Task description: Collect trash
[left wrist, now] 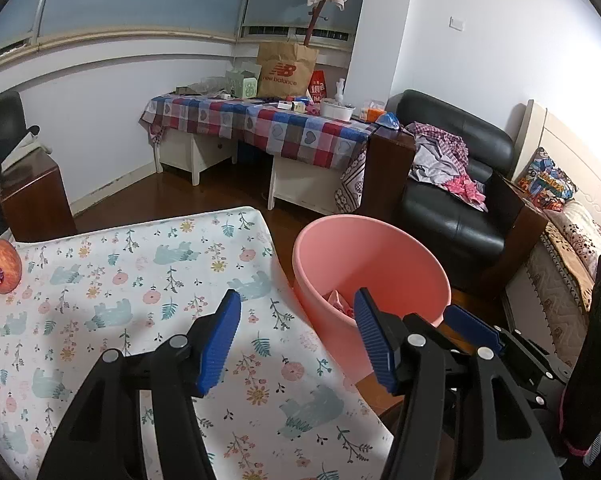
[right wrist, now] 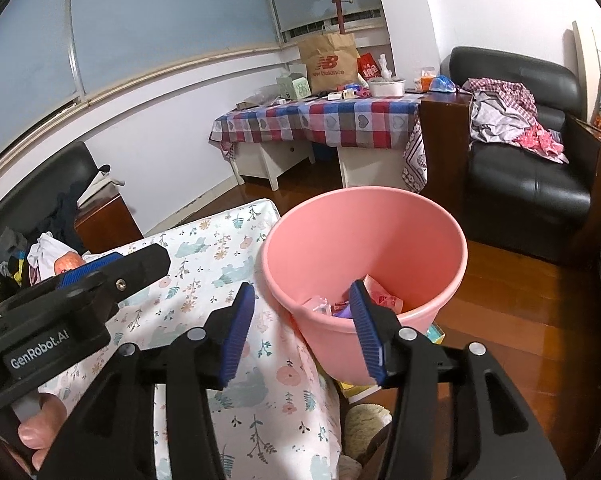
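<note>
A pink bin (left wrist: 380,256) (right wrist: 364,236) stands on the floor at the right edge of the floral-cloth table (left wrist: 140,280) (right wrist: 220,256). Crumpled wrappers (right wrist: 324,304) (left wrist: 338,300) lie in its bottom. My left gripper (left wrist: 296,312) is open and empty, over the table's right edge beside the bin. My right gripper (right wrist: 302,304) is open and empty, its right finger over the bin's near rim. The left gripper's body also shows in the right wrist view (right wrist: 84,280), and the right gripper's finger shows in the left wrist view (left wrist: 472,324).
An apple (left wrist: 1,266) sits at the table's far left. A black armchair (left wrist: 460,200) with clothes stands to the right, a plaid-covered cluttered table (left wrist: 260,124) at the back. A bed (left wrist: 568,264) is at far right. Small items lie on the floor by the bin (right wrist: 360,392).
</note>
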### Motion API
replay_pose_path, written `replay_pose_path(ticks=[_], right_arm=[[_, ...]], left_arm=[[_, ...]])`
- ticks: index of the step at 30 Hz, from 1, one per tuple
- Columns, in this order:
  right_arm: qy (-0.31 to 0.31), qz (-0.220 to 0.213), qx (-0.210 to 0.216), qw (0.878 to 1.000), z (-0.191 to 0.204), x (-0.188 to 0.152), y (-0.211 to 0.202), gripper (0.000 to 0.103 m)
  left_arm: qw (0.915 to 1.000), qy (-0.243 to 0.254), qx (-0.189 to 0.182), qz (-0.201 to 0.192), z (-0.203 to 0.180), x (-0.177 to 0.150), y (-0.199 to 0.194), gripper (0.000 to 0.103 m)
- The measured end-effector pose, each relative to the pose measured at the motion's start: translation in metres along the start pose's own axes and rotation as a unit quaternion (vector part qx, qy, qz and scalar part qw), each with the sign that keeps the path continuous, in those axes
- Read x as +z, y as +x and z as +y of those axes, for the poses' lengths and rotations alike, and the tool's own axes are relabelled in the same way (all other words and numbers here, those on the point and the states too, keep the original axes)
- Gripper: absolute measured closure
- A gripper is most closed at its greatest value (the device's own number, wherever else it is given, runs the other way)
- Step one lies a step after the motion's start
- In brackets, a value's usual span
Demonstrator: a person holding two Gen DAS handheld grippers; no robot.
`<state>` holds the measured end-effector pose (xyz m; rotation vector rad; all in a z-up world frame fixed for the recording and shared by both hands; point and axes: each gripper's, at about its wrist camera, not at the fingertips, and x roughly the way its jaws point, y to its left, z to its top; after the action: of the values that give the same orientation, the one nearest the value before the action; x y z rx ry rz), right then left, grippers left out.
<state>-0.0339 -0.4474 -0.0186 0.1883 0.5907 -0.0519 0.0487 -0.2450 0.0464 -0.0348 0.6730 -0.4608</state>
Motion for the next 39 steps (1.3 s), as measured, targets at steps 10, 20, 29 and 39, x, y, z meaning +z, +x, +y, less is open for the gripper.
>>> replay_pose_path(ticks=[10,20,29,39], right_arm=[[-0.010,-0.004,-0.001,1.000,0.009,-0.001,-0.005,0.053],[-0.016,-0.001,-0.001,1.000,0.013,-0.002,-0.005,0.053],[-0.017,0.002,-0.001,1.000,0.014,-0.003,-0.002,0.053],[-0.016,0.004,-0.001,1.000,0.014,-0.003,0.002,0.053]], left_arm=[[1.0000,-0.002,0.001,-0.005,0.003,-0.001,-0.008,0.045],[1.0000,-0.003,0.001,-0.006,0.005,-0.003,-0.012,0.045],[1.0000,-0.003,0.002,-0.006,0.005,-0.003,-0.011,0.045],[1.0000,-0.003,0.002,-0.005,0.005,-0.005,-0.011,0.045]])
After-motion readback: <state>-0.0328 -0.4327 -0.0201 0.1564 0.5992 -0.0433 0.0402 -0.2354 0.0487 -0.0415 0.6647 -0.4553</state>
